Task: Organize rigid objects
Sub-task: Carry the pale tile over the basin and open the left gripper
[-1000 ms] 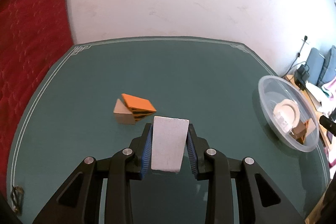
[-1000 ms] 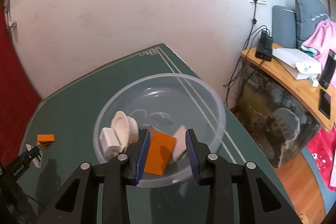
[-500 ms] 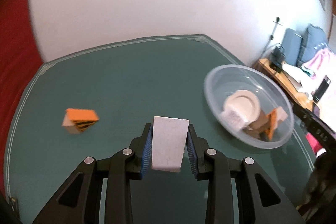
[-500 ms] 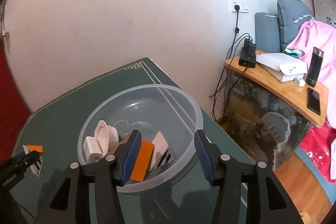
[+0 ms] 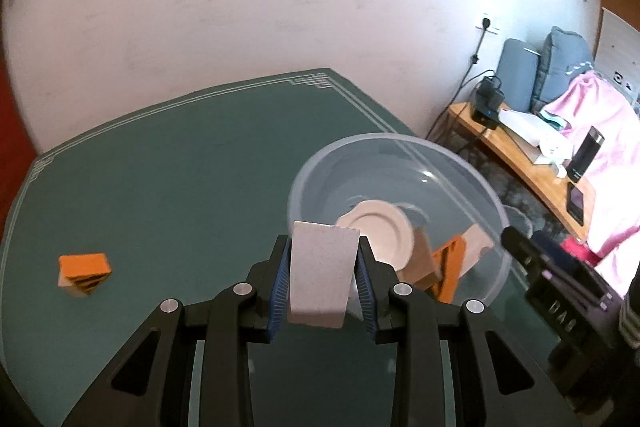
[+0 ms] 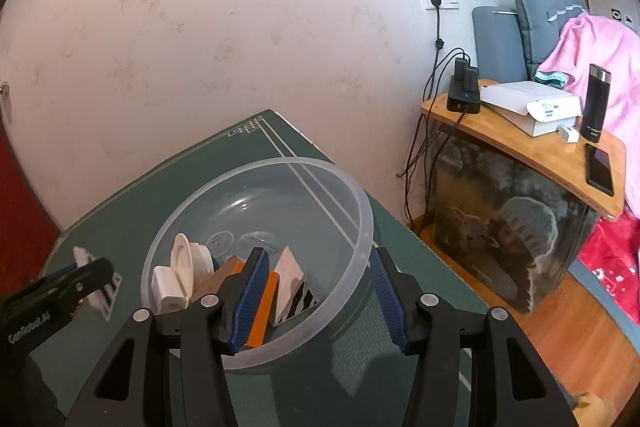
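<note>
My left gripper (image 5: 322, 269) is shut on a white block (image 5: 320, 277) and holds it just left of a clear plastic bowl (image 5: 460, 163), above the green table (image 5: 180, 163). The bowl holds a white round part (image 5: 378, 233), an orange block (image 5: 450, 269) and other blocks. An orange striped block (image 5: 84, 273) lies on the table at the left. My right gripper (image 6: 316, 297) is open and empty over the bowl's near rim (image 6: 320, 323); the orange block (image 6: 262, 311) and a white striped wedge (image 6: 292, 285) lie below it. The left gripper (image 6: 76, 281) shows at the left.
A white wall stands behind the table. A wooden side shelf (image 6: 532, 147) to the right carries a charger, a box, a dark flask and a phone. A pink cloth (image 6: 596, 43) and grey cushions lie beyond it. The table's right edge runs close behind the bowl.
My right gripper opened, dropped the orange block into the bowl and drew back. My left gripper carried the white block right toward the bowl, away from the orange striped block.
</note>
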`<action>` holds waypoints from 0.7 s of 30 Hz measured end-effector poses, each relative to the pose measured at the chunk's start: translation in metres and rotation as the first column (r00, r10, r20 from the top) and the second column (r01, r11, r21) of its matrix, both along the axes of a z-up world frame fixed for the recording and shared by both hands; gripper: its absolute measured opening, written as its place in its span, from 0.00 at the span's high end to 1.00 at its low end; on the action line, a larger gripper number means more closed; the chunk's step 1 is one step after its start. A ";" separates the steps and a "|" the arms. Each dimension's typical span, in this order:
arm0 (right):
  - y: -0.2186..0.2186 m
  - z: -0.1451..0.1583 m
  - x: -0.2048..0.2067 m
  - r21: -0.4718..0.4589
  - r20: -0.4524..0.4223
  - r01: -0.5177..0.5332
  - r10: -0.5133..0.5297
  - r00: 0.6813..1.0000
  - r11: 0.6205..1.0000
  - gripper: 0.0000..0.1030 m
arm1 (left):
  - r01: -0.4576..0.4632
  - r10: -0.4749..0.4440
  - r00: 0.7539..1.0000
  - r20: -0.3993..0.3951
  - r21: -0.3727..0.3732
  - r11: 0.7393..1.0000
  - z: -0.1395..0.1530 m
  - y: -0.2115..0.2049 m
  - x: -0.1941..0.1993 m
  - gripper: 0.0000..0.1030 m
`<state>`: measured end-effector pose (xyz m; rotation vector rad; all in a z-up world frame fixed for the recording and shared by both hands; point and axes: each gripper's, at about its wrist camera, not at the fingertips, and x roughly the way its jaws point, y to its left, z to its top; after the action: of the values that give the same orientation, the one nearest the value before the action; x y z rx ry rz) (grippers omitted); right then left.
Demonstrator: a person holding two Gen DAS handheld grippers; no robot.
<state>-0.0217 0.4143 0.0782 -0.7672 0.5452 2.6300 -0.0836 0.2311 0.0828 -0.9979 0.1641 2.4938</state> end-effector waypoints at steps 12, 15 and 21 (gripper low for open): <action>0.001 -0.004 -0.001 -0.012 0.006 -0.006 0.006 1.000 1.000 0.46 | 0.038 -0.038 0.999 -0.004 0.055 0.998 0.002 0.028 -0.015 0.42; 0.001 -0.005 -0.001 -0.015 0.006 -0.007 0.007 1.000 1.000 0.46 | 0.016 -0.015 1.000 -0.011 0.042 0.999 -0.001 0.022 -0.016 0.40; -0.001 -0.005 0.000 -0.011 0.002 -0.013 0.013 1.000 1.000 0.46 | -0.039 0.039 0.999 0.002 0.035 0.999 -0.007 -0.001 -0.019 0.40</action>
<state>-0.0218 0.4136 0.0736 -0.7797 0.5565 2.6399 -0.1029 0.2297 0.0758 -0.9978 0.1012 2.5224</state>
